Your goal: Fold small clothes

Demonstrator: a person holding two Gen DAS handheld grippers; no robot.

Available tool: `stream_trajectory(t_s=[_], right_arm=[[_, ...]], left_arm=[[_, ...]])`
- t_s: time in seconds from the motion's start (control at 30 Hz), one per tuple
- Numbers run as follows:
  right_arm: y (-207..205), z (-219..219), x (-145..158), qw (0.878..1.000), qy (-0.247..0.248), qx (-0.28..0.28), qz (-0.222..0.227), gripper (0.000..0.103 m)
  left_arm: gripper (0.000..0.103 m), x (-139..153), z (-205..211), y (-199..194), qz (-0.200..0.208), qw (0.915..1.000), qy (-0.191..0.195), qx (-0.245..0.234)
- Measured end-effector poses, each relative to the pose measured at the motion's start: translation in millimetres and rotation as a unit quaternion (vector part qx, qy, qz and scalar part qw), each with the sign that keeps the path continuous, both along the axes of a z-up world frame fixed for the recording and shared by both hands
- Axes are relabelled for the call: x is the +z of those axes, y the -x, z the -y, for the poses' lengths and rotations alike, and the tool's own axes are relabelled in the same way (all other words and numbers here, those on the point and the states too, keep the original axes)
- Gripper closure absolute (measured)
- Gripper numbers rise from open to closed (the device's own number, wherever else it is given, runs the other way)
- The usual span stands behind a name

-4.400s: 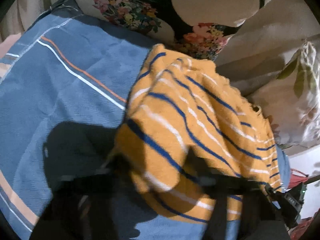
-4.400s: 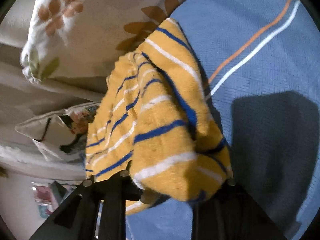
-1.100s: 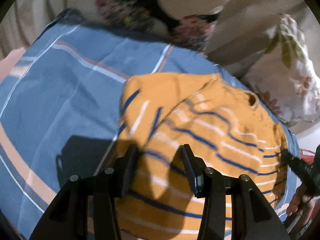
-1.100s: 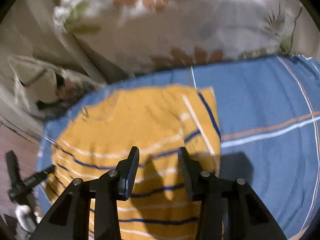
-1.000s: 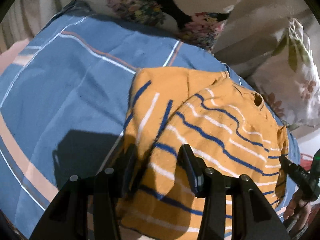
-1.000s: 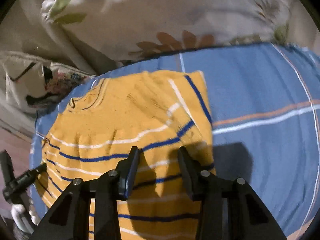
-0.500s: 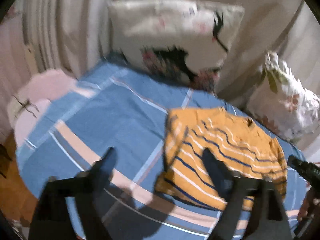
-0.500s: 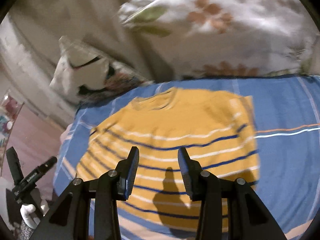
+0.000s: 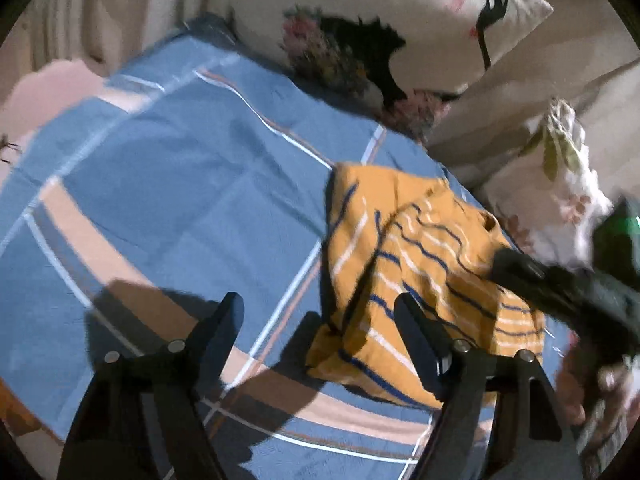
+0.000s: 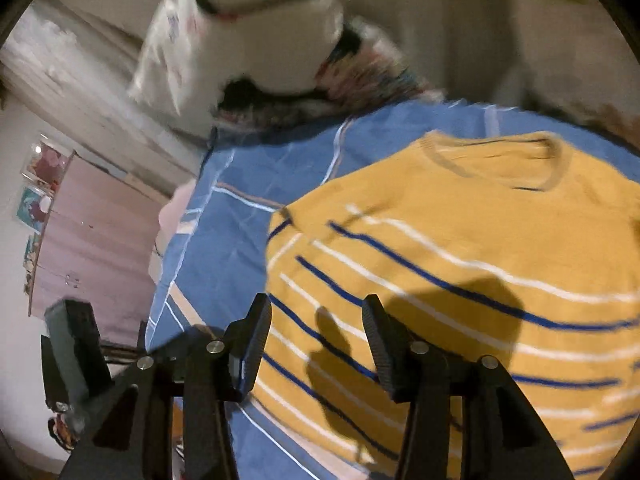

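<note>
Since both tongs hang free above the bed (image 9: 168, 184) with nothing between their tips, the step in hand looks like choosing the next edge of the sweater (image 10: 460, 264) to lift and fold. That sweater lies spread on the blue striped bed cover, its neckline beyond the right tongs (image 10: 316, 344) and its striped body under and to the right of them; from the left tongs (image 9: 320, 332) it sits ahead and to the right, one side already turned over onto itself. The left tongs are spread wide with their jaws closing a little, the right tongs stand half spread with jaws opening, and neither touches cloth. To do it well, I judge each should take a hem corner, pinch the full thickness of the knit, and carry it level toward the neckline so the stripes line up and no crease bunches. Counted: one bed, two pillows (image 9: 420, 28) beyond the tongs, one sweater, two tongs.
</note>
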State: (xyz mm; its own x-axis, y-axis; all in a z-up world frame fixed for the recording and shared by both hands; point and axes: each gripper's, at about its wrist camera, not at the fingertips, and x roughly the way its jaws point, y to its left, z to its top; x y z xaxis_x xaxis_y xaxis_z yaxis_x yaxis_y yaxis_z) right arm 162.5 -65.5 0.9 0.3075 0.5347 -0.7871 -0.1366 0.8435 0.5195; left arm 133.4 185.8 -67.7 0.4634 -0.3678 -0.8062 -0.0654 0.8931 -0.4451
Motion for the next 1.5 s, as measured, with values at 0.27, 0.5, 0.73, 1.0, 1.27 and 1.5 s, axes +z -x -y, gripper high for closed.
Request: stream_trajectory(t_s=[0.27,0.5,0.73,1.0,1.27,1.5], right_arm=[[-47,-73,-41,0.995,0.071,0.006,-0.075,0.040],[-53,-121,-50,0.977,0.192,0.062,-0.066,0.030],[-52,-154,-65,0.945,0.306,0.098,-0.061,0.031],[-44,-124,-48,0.959,0.276,0.059,-0.037,0.081],[-25,-22,3,0.993,0.120,-0.008,0.004,0.086],[13,95,40,0.993,0.061,-0.084,0.051,0.088]], left_arm=[[0.026,-36,4,-14,-0.041,0.9944,0.084,-0.049],[0.077,-58,20,-16,-0.086,0.9796,0.161,-0.084],[0.079,-56,16,-14,-0.089,0.9741,0.191,-0.081],[0.082,-35,23,-7,-0.064,0.9767,0.185,-0.087],[0.082,25,20,14,-0.004,0.9755,0.203,-0.085],[0.069,58,51,27,0.022,0.9894,0.129,-0.063]])
